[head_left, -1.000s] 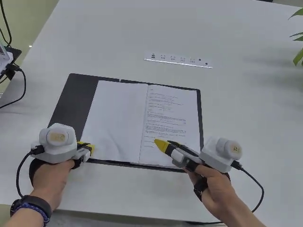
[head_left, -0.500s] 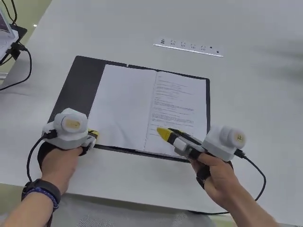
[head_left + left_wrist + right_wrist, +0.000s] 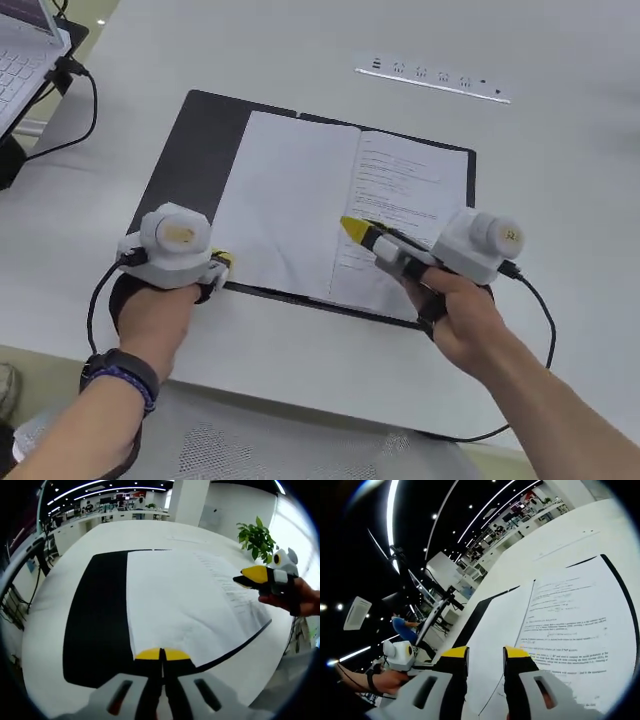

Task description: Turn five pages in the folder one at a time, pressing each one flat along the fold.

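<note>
My left tongs (image 3: 161, 654) are closed, yellow tips together. They rest at the near edge of the folder (image 3: 185, 165), where the blank page (image 3: 290, 200) meets the black cover. I cannot tell whether a sheet is caught between them. My right tongs (image 3: 485, 654) are open with a clear gap and hold nothing. They hover just above the paper beside the fold (image 3: 345, 215), tips pointing across toward the blank page.

The folder lies open and flat on the white table (image 3: 250, 50), directly in front of me and between my two hands. Its left side shows the blank page with a strip of bare cover beyond it. Its right side shows the printed page (image 3: 410, 190), covered in lines of small text.

I judge the sheets to be thin, light and floppy. They would buckle or crease if shoved, and two could easily lift together. The safest hold looks like a light pinch at the free outer edge or near corner of the printed page, well away from the fold. The cover looks stiffer and should lie steady under a gentle press.

Beyond the folder, a flat power strip (image 3: 435, 78) is set into the table. A laptop (image 3: 25, 50) sits at the far left with a black cable (image 3: 85, 110) trailing from it. A leafy plant (image 3: 255, 537) stands off to the right.
</note>
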Demonstrator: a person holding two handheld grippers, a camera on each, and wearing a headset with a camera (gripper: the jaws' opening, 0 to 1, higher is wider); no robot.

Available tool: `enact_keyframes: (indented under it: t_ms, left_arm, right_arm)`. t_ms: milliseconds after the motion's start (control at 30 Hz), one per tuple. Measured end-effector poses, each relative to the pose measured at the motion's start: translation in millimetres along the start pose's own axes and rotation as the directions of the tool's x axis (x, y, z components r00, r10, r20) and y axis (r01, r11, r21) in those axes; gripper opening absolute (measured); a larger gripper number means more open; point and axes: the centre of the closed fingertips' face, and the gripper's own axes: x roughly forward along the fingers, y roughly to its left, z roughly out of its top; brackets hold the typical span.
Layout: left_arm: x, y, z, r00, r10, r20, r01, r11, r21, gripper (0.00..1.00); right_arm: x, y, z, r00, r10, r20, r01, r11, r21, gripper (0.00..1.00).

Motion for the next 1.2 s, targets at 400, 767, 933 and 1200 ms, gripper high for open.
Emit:
enact_keyframes:
  t_ms: [400, 767, 933, 1200]
  left_arm:
    - [2.6, -1.2, -0.2, 1.0, 0.007, 0.001, -0.007, 1.0, -0.027, 0.0]
    - [4.5, -2.0, 0.3, 0.9999, 0.01, -0.01, -0.01, 1.0, -0.029, 0.0]
    - [5.1, -2.0, 0.7, 0.9999, 0.011, -0.012, -0.012, 1.0, -0.027, 0.0]
    - [6.6, -2.0, 0.8, 0.9999, 0.011, -0.011, -0.011, 1.0, -0.019, 0.0]
  right_arm:
    - [29.1, 3.6, -2.7, 0.9996, 0.013, -0.026, -0.013, 1.0, 0.007, 0.17]
    - [41.6, -23.1, 10.9, 0.9988, -0.046, 0.02, 0.046, 0.999, -0.001, 0.03]
    - [49.1, -26.6, 12.7, 0.9986, -0.051, 0.016, 0.051, 0.999, -0.013, 0.0]
    - [54.3, -36.4, 17.6, 0.9988, -0.035, 0.035, 0.035, 0.999, 0.005, 0.0]
